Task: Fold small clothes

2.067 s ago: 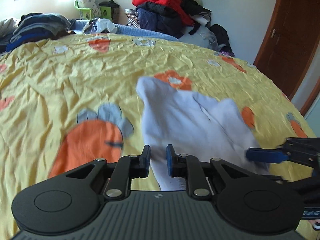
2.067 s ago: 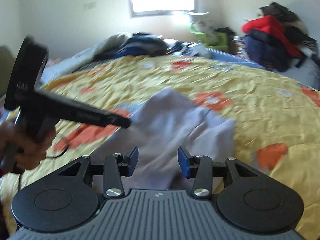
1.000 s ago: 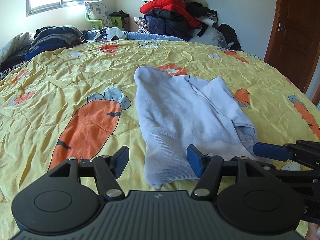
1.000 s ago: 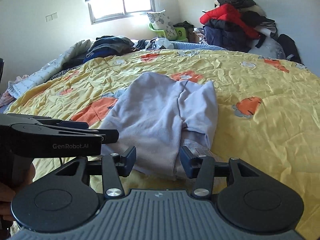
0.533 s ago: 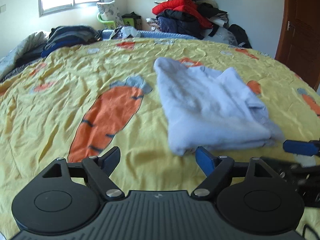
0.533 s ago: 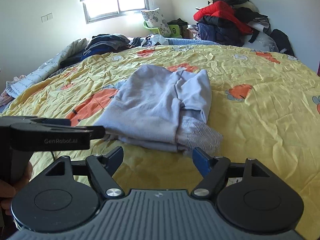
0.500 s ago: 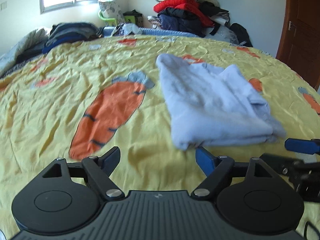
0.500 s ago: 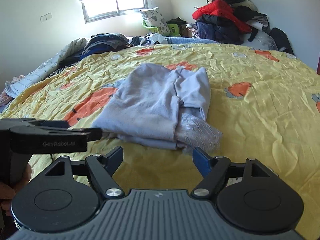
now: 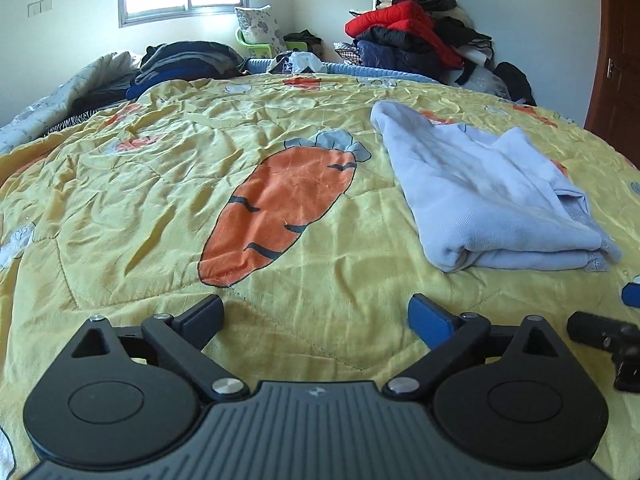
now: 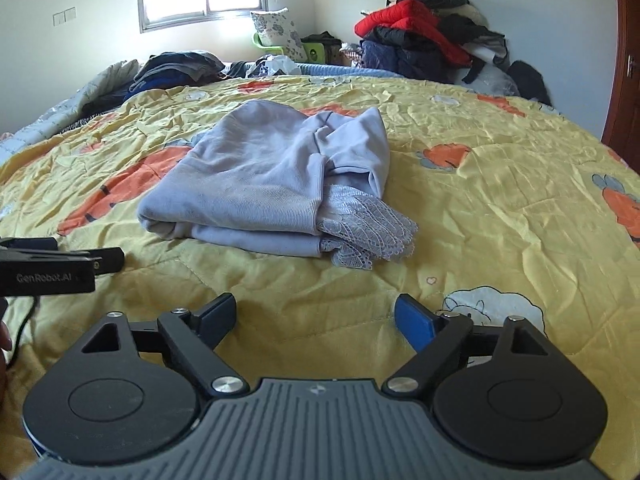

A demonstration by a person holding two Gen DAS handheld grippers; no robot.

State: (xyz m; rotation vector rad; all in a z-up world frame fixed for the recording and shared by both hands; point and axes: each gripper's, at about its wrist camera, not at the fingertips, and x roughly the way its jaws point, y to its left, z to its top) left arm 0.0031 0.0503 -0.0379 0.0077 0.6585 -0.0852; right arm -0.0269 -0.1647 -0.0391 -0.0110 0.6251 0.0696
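Garment [image 10: 264,184], one, pale blue, lies folded on the bed [image 10: 500,200]; left claw [image 9: 316,314] and right claw [image 10: 316,314] near it, both released

Each gripper [image 9: 316,314] is black, with blue finger pads [image 9: 430,314], silver screws [image 9: 227,386], round discs and a ribbed grey body.
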